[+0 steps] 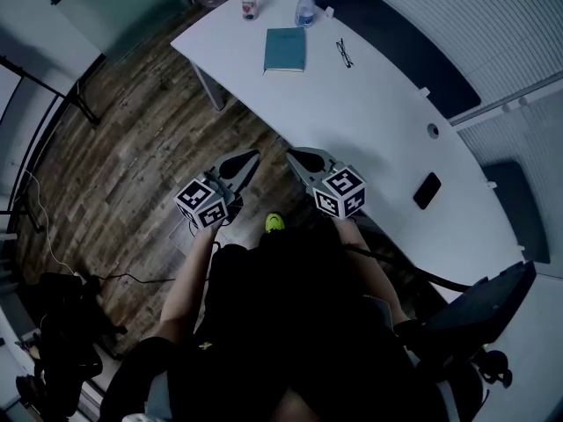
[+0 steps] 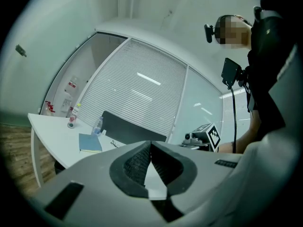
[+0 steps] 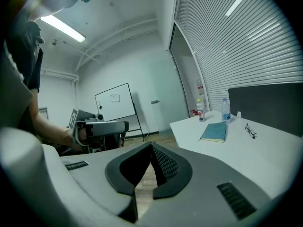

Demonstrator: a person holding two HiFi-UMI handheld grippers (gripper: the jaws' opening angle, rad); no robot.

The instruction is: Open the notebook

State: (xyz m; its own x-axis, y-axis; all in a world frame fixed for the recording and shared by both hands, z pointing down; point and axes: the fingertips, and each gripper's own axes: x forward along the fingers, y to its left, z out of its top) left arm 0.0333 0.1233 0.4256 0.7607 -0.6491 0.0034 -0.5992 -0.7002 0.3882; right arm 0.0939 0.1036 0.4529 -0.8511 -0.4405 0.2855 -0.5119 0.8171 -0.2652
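The blue notebook (image 1: 285,49) lies on the white table (image 1: 378,130), far off at twelve o'clock, and it looks shut. The left gripper (image 1: 253,156) and right gripper (image 1: 291,155) are pinched closed, holding nothing. Get close first, then slip one tip under the cover.

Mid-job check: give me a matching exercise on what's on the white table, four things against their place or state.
1 notebook
2 glasses
3 phone
4 yellow-capped bottle

a black, lying apart from the rest
b teal, closed, lying flat
c upright at the table's far end
d just right of the notebook in the head view

Pairs: 1-b; 2-d; 3-a; 4-c.
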